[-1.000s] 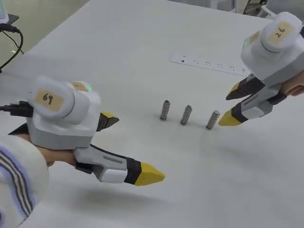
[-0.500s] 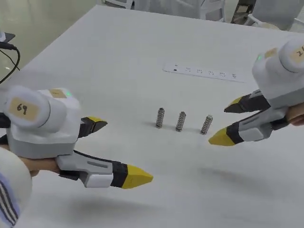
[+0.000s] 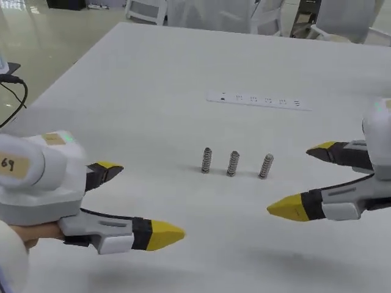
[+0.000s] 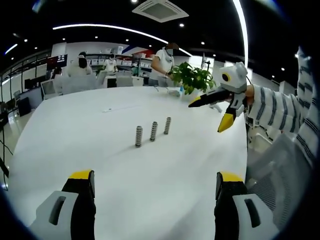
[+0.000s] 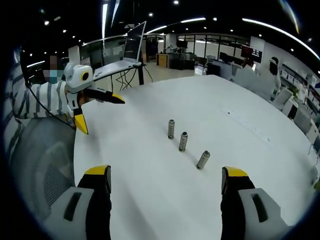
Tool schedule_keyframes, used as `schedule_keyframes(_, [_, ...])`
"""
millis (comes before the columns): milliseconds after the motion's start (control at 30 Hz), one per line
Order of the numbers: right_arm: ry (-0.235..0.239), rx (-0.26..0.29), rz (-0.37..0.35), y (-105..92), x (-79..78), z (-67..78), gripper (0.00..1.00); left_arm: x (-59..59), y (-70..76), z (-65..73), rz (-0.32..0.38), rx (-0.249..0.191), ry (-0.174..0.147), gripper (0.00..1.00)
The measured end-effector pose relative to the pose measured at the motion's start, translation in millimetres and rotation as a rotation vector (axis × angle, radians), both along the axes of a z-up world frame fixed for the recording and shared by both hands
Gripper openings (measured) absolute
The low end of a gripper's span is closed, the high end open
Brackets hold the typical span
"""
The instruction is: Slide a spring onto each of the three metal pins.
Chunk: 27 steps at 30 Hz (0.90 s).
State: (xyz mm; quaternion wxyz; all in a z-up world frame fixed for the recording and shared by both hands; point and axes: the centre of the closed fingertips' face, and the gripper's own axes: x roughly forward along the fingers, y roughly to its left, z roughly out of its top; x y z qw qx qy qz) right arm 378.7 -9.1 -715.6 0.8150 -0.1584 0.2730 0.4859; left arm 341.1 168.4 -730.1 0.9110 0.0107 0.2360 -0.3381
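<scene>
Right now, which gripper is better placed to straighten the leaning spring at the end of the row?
Right, probably. The leaning spring stands at the row's end nearest the right gripper, whose open fingers point toward it. The left gripper, also open, sits beyond the other two springs.

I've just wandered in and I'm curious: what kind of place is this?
Probably an open-plan office or lab. A big white table carries a power strip, desks with screens and people are behind it, and a potted plant stands past its far edge.
</scene>
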Motion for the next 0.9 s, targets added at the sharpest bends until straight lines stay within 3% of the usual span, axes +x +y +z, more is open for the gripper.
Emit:
schedule_keyframes(200, [-0.002,0.058,-0.018,4.0,-13.8,-1.5,0.99,-4.3,6.5,5.3,0.005,-0.022,0.002,0.98])
schedule_keyframes(333, [-0.012,0.148,-0.039,6.7,-22.8,3.2,0.99,-3.8,8.6,9.2,-0.002,-0.025,-0.006,0.98])
schedule_keyframes(467, [-0.034,0.185,-0.067,1.9,-26.9,5.2,0.99,-9.4,8.9,5.4,-0.021,-0.021,0.031,0.98])
schedule_keyframes(700, [-0.042,0.222,-0.110,-8.4,-32.3,3.1,0.99,-13.2,8.3,4.6,-0.021,-0.024,0.034,0.98])
schedule_keyframes(900, [-0.018,0.235,-0.167,-22.9,-38.9,-9.9,1.00,-15.2,11.4,2.7,-0.009,-0.021,0.044,0.98])
